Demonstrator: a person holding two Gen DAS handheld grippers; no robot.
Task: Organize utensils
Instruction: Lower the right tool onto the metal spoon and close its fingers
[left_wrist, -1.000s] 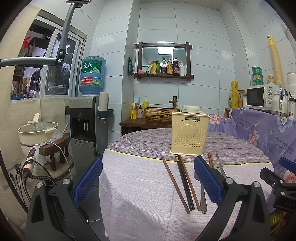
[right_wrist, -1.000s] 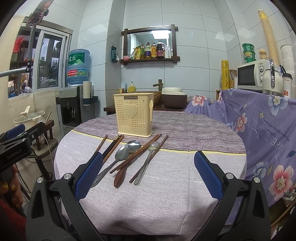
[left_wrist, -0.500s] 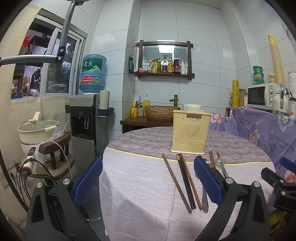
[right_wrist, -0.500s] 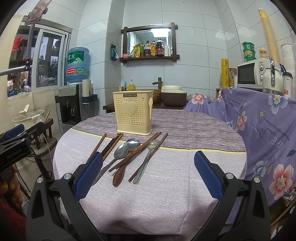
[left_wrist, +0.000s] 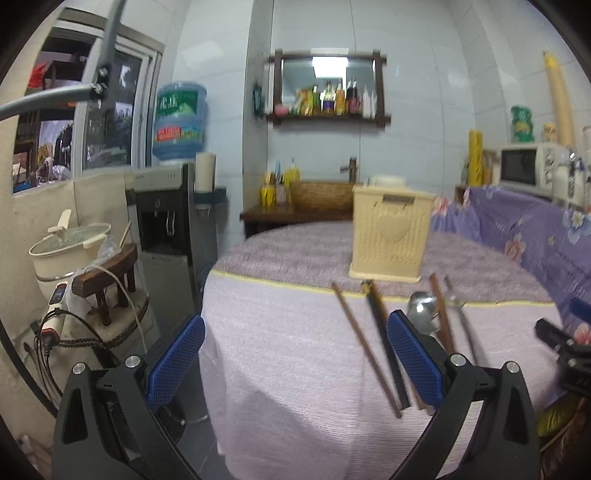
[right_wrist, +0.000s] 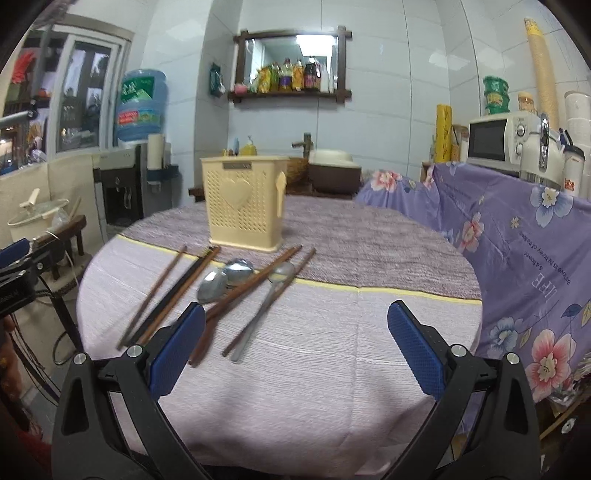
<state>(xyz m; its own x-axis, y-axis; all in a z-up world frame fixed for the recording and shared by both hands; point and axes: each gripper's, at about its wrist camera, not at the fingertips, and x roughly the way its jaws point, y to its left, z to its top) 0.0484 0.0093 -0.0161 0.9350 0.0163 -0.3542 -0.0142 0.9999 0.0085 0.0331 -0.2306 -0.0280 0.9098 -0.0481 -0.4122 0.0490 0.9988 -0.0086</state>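
Utensils lay loose on the table (right_wrist: 369, 332), in a fan just in front of the cream holder (right_wrist: 245, 203): chopsticks (right_wrist: 166, 291) on your left side, two steel spoons (right_wrist: 225, 278) in the middle, a long-handled spoon (right_wrist: 266, 306) and more brown sticks beside it. Long axes all ran from near the holder's base back toward you, handles slanting to your left. None were in the holder that could be seen.

Your right tongs (right_wrist: 295, 343) stood wide apart, empty, above the near cloth, with the pile ahead and to their left. Your left tongs (left_wrist: 295, 356) were also spread, empty, off the table's left edge; the dark chopsticks (left_wrist: 384, 343) sat just beside their right pad. The left looked nearer the chopsticks, the right nearer the long spoon.
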